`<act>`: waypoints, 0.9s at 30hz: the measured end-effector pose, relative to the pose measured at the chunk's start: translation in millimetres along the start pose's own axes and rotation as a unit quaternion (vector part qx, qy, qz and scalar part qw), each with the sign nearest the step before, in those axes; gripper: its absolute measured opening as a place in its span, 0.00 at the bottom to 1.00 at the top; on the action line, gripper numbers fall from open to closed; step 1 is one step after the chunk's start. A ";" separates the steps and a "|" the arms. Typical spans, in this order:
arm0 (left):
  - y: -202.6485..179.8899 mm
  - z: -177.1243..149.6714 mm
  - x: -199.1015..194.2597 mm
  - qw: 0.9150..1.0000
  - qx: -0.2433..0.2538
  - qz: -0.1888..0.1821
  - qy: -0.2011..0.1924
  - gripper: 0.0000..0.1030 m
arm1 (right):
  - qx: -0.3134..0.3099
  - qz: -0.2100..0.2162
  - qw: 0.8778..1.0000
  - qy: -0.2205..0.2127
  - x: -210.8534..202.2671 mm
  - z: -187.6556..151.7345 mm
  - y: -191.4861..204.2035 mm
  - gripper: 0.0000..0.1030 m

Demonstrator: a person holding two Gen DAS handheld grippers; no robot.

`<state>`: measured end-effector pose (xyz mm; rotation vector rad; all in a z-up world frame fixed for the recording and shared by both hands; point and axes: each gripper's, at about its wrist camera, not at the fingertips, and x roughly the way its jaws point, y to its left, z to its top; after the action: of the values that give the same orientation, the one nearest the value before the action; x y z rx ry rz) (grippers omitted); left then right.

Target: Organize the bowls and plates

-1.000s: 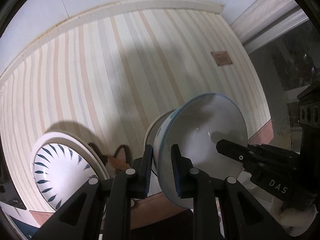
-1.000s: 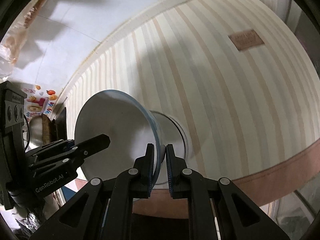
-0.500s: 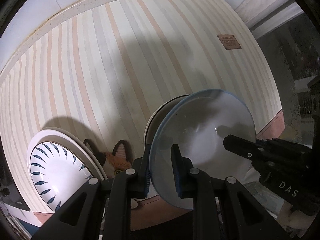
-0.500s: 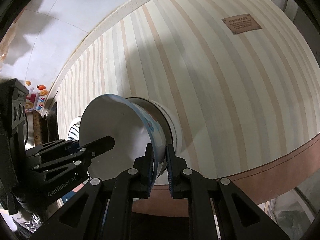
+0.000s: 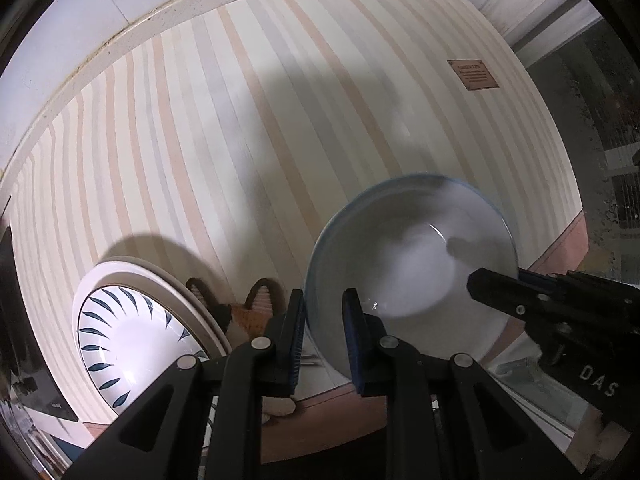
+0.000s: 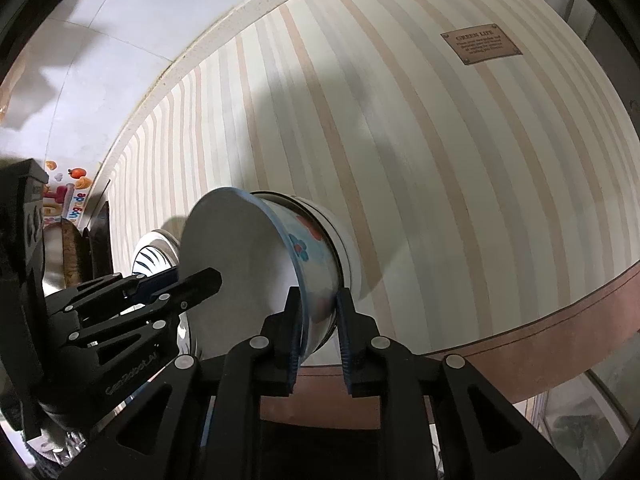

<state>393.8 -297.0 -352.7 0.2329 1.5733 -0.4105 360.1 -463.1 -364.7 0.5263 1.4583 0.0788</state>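
Both grippers are on the floral bowl [image 6: 256, 264], which sits nested in a white bowl [image 6: 344, 244] near the brown-bordered near edge of the striped mat [image 5: 248, 128]. My left gripper [image 5: 322, 340] is clamped on the bowl's rim, one pad inside and one outside the wall, pointing straight down. My right gripper [image 6: 318, 332] straddles the opposite rim; its jaws are opening, the wall is between them, and a gap shows at the outer pad, so I judge that side is letting go. Risk one: with the right side freeing, the bowl hangs on a single rim pinch. If it is not fully seated in the white bowl, it could tip toward the right or rock when the left lets go. Risk two: pulling the right gripper out at an angle could catch the inner finger on the rim and drag both bowls toward the mat's near edge. Risk three: the wall is glazed and smooth, so a thin-edge pinch may slip. The blue-leaf plate [image 5: 132, 344] lies at the mat's near left corner, partly over a cat-shaped coaster [image 5: 252, 312], close to the left gripper's outer finger; a sideways exit could knock it. I cannot tell whether the floral bowl's base touches bottom.
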 end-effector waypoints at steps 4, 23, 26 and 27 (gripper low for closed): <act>-2.0 -2.0 0.5 1.000 -0.001 0.002 -0.002 0.16 | 0.005 0.004 1.000 0.002 -1.5 1.6 -1.0 0.18; -5.4 -41.0 -79.4 0.995 0.017 0.019 -0.096 0.23 | -0.020 -0.036 0.998 -0.054 -53.8 -27.9 18.5 0.28; -3.0 -56.9 -100.3 0.993 0.017 0.012 -0.117 0.28 | -0.030 -0.051 0.994 -0.090 -82.7 -46.9 29.8 0.46; -2.5 -60.7 -105.2 0.992 0.016 0.010 -0.122 0.30 | -0.032 -0.053 0.993 -0.103 -92.9 -54.2 33.5 0.49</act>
<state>342.3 -264.1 -247.7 0.2147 1.3250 -0.4333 304.8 -451.4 -267.2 0.3927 1.2749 -0.0122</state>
